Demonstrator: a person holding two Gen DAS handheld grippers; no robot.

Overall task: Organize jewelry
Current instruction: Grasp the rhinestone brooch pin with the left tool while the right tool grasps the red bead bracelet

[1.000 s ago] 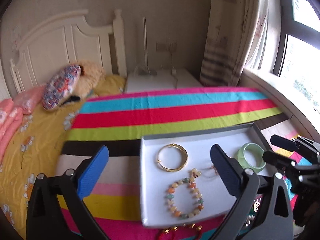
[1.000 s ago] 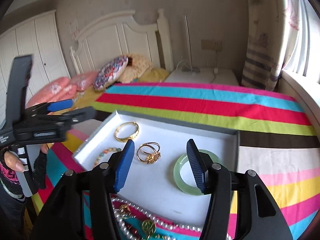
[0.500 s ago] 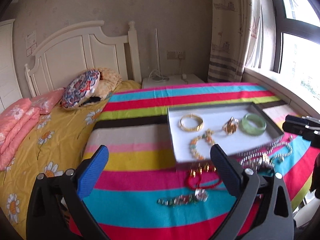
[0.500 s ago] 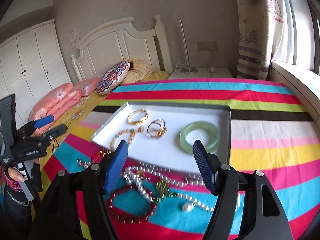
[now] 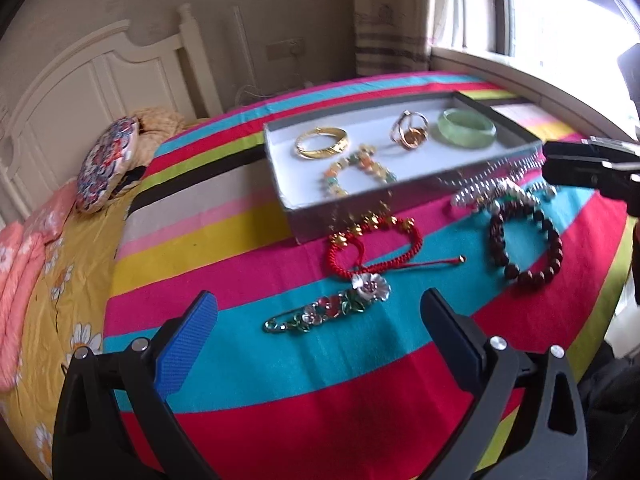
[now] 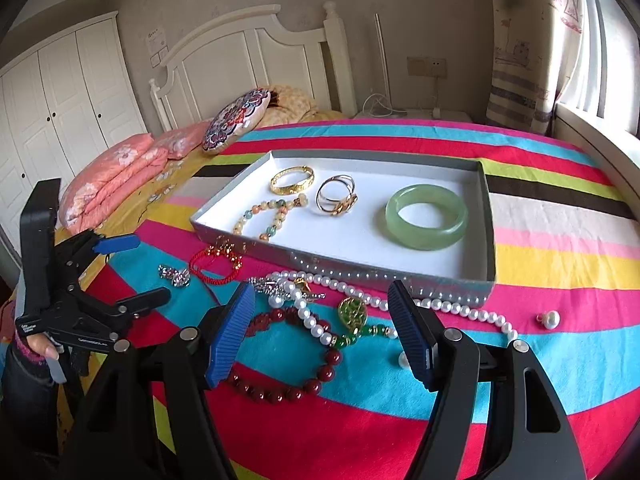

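Right hand-held gripper (image 6: 322, 332) hovers open above the dark-red bead bracelet (image 6: 288, 376).

Shallow grey cardboard tray with white lining (image 6: 486, 216) flat on striped bedspread. Inside, all lying flat and apart: gold bangle (image 6: 292, 179) at far left, pastel stone-bead bracelet (image 6: 267, 216) nearer the front left, tangled rose-gold wire rings (image 6: 337, 199) mid-tray, pale green jade bangle (image 6: 426, 216) at right. In front of tray, loose on the fabric: red cord bracelet with gold charms (image 5: 374, 250), silver flower brooch pin with red and green enamel (image 5: 328, 309), dark red wooden-bead bracelet (image 5: 526, 246), white pearl necklace (image 6: 360, 294) strung along tray's front wall, green-bead chain with gold filigree pendant (image 6: 353, 314) crossing the pearls, single loose pearl earring (image 6: 549, 319) off to the right.
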